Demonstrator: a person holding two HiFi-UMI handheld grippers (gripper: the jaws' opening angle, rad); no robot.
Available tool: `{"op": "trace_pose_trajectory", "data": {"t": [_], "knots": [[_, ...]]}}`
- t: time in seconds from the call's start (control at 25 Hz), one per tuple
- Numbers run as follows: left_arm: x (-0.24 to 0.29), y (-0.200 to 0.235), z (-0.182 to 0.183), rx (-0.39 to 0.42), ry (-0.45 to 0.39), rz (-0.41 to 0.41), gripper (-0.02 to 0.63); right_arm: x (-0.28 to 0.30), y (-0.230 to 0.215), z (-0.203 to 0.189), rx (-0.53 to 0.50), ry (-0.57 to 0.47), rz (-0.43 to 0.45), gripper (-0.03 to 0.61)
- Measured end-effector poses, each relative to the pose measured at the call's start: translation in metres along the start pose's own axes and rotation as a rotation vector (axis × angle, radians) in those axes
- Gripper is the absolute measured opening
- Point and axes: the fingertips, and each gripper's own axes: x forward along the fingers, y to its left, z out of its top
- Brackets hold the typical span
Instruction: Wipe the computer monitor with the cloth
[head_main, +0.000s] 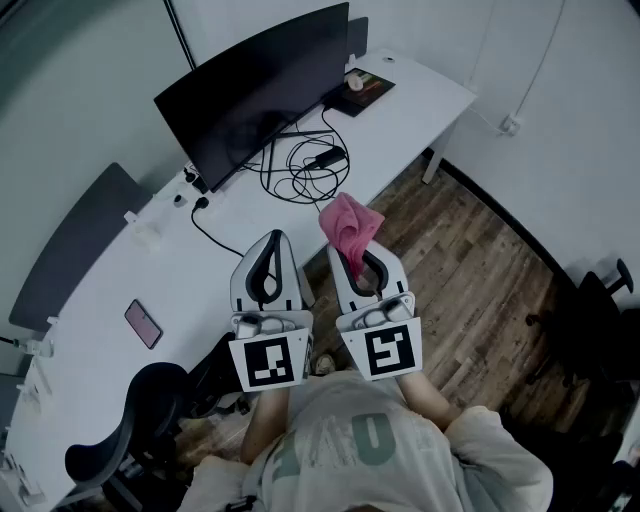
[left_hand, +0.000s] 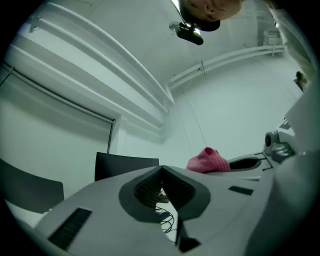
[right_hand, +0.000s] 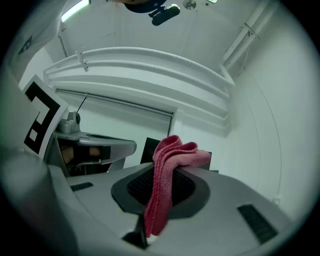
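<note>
Scanning from the left of the head view, I am seeing a dark phone (head_main: 142, 323) lying flat on the white desk (head_main: 90, 280), at about 9 o'clock from the grippers. A black office chair (head_main: 125, 435) is sitting at 7 o'clock by the desk edge. The computer monitor (head_main: 255, 95) is standing at 11 o'clock, its screen dark, with a tangle of black cables (head_main: 305, 170) lying on the desk just in front of it. I am holding the left gripper (head_main: 273, 236) over the desk's near edge, and its own view is showing its jaws pressed together with nothing between them. Just beside it at 3 o'clock, the right gripper (head_main: 352, 252) is clamping the pink cloth (head_main: 349, 224). Its view is showing the folded fabric pinched between the jaws, bunching above the tips and hanging down below them. The cloth is sitting in the air, well apart from the monitor, which is at 11 o'clock from it. Off at 3 o'clock, wooden floor (head_main: 470, 280) is showing beyond the desk.
</note>
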Motion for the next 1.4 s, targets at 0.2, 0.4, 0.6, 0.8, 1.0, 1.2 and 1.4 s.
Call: {"op": "trace_pose_trajectory", "data": {"t": [0.2,0.4,0.6,0.8,1.0,1.2,1.4], "knots": [[-0.003,0.014,0.000,-0.015,-0.007,0.013,0.014,0.006,0.012,-0.002,0.005,0.005,0.019,0.057],[-0.002,0.022,0.002,-0.034,-0.021,0.013,0.015,0.014,0.020,-0.002,0.008,0.011,0.028,0.057],[0.001,0.036,-0.005,-0.041,-0.017,0.009,0.015,0.025,0.031,-0.002,0.022,-0.001,0.046,0.057],[0.008,0.051,-0.018,-0.065,-0.008,-0.001,0.015,0.040,0.045,-0.008,0.038,-0.001,0.079,0.057],[0.015,0.067,-0.044,-0.083,0.026,-0.008,0.015,0.051,0.055,-0.020,0.041,0.031,0.085,0.057],[0.020,0.075,-0.060,-0.097,0.053,0.026,0.015,0.057,0.063,-0.044,0.075,0.079,0.146,0.057],[0.036,0.097,-0.075,-0.077,0.077,0.113,0.015,0.090,0.065,-0.062,0.131,0.079,0.228,0.057]]}}
